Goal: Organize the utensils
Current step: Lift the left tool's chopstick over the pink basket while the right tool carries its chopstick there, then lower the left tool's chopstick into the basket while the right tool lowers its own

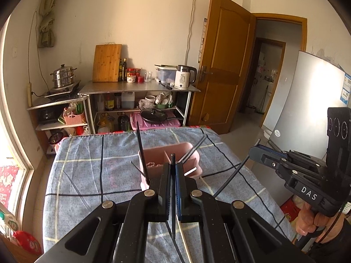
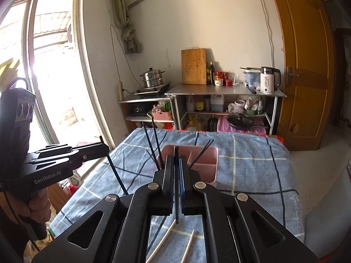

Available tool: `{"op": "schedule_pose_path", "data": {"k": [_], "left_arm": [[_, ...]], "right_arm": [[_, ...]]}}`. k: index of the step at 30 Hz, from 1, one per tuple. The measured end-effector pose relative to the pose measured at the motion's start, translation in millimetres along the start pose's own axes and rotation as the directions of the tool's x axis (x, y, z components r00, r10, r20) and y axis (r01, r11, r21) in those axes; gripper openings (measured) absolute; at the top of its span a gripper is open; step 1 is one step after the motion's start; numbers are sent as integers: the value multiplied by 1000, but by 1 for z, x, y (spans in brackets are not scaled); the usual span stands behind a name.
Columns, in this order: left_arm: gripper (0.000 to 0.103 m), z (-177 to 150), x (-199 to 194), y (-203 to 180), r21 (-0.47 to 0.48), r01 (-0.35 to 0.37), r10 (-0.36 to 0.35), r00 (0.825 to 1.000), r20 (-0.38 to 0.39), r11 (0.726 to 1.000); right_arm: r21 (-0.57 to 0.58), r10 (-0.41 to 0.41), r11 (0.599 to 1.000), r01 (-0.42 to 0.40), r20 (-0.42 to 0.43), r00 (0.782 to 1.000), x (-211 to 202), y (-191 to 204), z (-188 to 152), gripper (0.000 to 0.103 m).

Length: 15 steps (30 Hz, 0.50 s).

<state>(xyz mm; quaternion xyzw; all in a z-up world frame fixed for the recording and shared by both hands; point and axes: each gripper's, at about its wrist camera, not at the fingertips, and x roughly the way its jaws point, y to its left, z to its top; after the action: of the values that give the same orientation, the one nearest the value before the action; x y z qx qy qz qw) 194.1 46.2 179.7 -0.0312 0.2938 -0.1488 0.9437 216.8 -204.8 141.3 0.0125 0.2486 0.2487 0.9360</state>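
Left gripper (image 1: 173, 164) clamped on a black chopstick (image 1: 173, 199), right gripper (image 2: 176, 160) clamped on another (image 2: 176, 188), both above a pink holder (image 2: 205, 171) on the blue checked counter (image 2: 252, 171), more black chopsticks (image 2: 156, 144) leaning inside it, white chopsticks (image 2: 162, 241) lying nearer

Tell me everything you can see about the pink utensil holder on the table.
The pink utensil holder is a rectangular open-topped box, apparently matte plastic, split by inner dividers into compartments. It stands upright on the blue checked tablecloth, near the table's middle. Dark chopsticks lean out of it at angles, some left, some right. Neither claw touches it; each is shut on its own dark chopstick in front of it.
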Motion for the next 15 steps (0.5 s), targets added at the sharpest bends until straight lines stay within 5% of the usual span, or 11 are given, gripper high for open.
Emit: {"op": "schedule_pose_path", "data": {"k": [15], "left_arm": [[4, 80, 9, 10, -1, -39, 39, 997, 73, 999]], "right_arm": [[1, 5, 1000, -5, 81, 997, 15, 3, 58, 4]]}}
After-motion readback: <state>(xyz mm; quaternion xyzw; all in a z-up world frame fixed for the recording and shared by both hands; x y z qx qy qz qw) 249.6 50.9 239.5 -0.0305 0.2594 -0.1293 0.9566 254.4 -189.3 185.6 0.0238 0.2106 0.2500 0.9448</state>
